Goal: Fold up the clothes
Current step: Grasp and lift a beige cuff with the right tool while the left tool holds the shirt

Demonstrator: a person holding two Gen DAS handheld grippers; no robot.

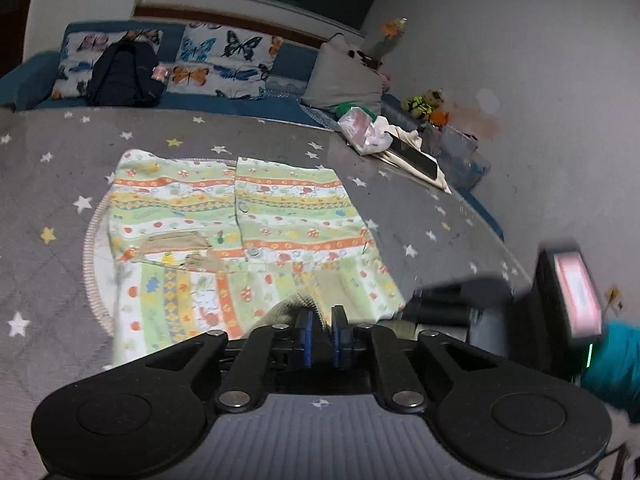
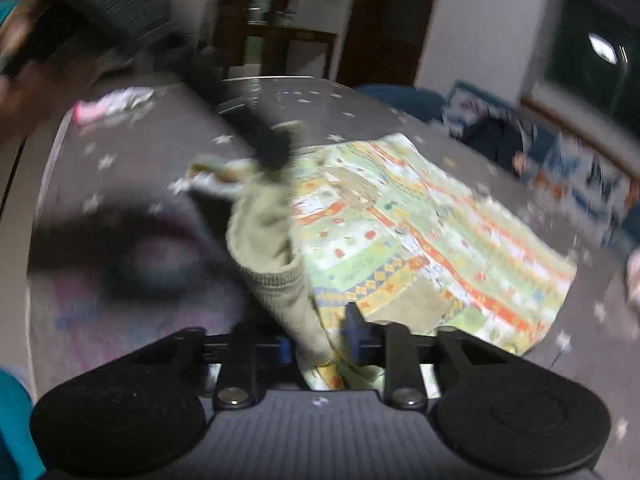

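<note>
**Both grippers pinch the near edge of the patterned top**

Blue-padded fingers (image 1: 307,330) of the left gripper (image 1: 322,334) stand narrowly apart, closed on a ribbed olive cuff (image 1: 298,304) at the garment's near hem. Beyond them the patterned garment (image 1: 240,216) lies flat on the grey star-print cover (image 1: 52,184), its far edge straight, its left side resting over a round ribbed mat (image 1: 94,276). Bare cover runs wide to the left and beyond. At right, a dark phone (image 1: 414,158) on cloth sits near the cover's edge. In the blurred right wrist view, the right gripper (image 2: 318,346) clamps the olive sleeve (image 2: 276,256) and hem together, fabric bunched between its pads.
</note>
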